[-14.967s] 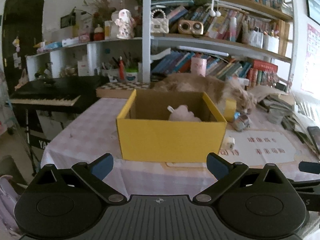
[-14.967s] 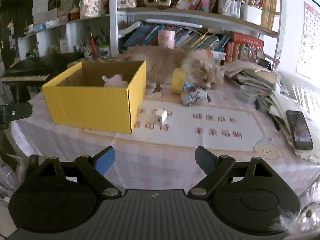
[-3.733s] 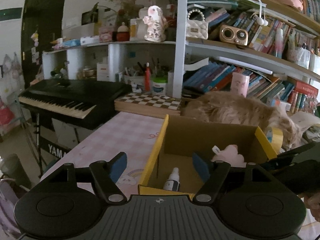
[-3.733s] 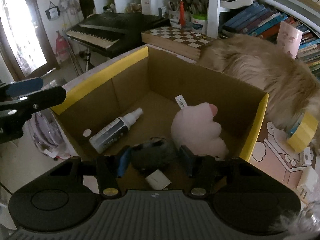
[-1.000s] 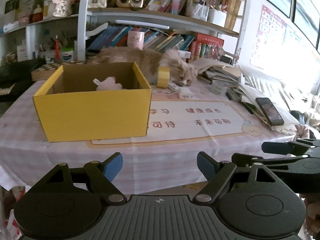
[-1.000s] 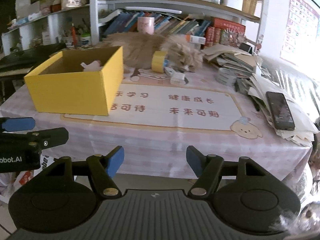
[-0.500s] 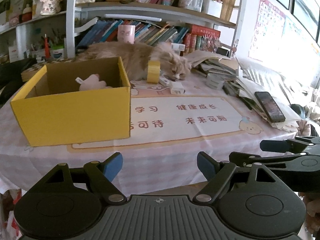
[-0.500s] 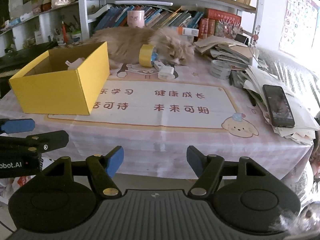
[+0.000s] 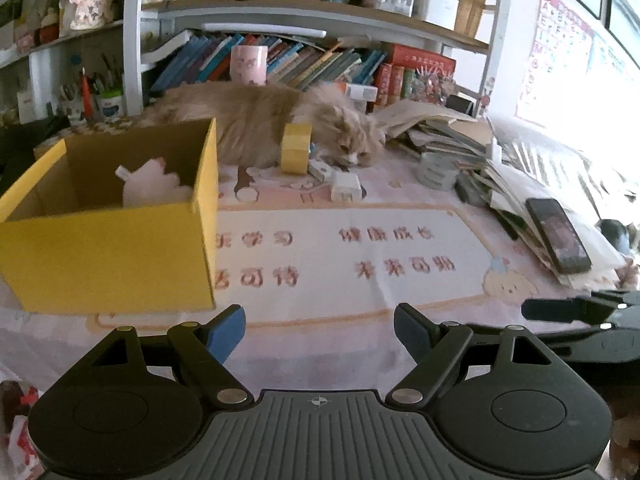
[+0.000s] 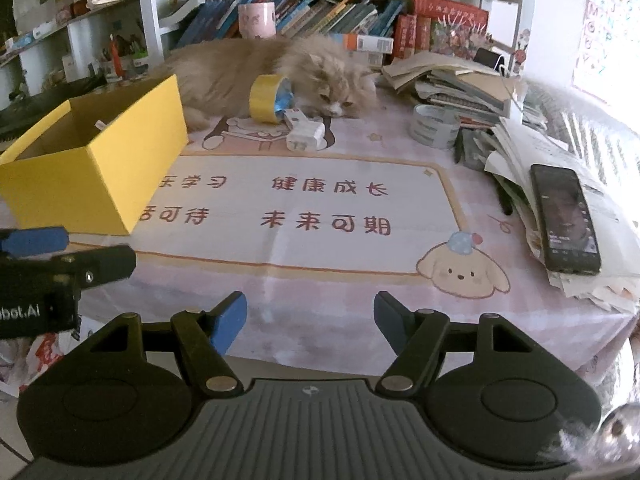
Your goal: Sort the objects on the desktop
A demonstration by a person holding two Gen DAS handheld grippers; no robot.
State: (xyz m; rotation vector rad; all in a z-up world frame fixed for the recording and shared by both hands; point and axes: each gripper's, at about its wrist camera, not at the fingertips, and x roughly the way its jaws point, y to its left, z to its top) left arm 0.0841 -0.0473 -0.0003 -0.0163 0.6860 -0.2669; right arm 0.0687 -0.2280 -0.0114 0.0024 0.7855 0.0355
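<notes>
Your left gripper (image 9: 319, 326) and right gripper (image 10: 310, 320) hover level at the near edge of the surface (image 10: 320, 288), fingers spread wide, holding nothing. Ahead-left sits one yellow box (image 9: 108, 256) holding what looks like one pink plush (image 9: 154, 184); beyond lie one white charger (image 10: 305, 135) and one yellow tape roll (image 10: 267, 98).

From my left wrist camera, the yellow box (image 9: 108, 256) runs off the left edge, and its near wall hides all but the top of the pink plush (image 9: 154, 184) inside. From my right wrist camera I see only a small white tag (image 10: 99, 124) over the box rim; the box floor is out of sight. The yellow tape roll (image 10: 267, 99) covers part of the cat (image 10: 256, 68) near the tabletop's far edge. The white adapter (image 10: 305, 133) is too blurred for detail. My left gripper (image 10: 48, 252) is cut by the left edge, so I cannot read its opening there.
</notes>
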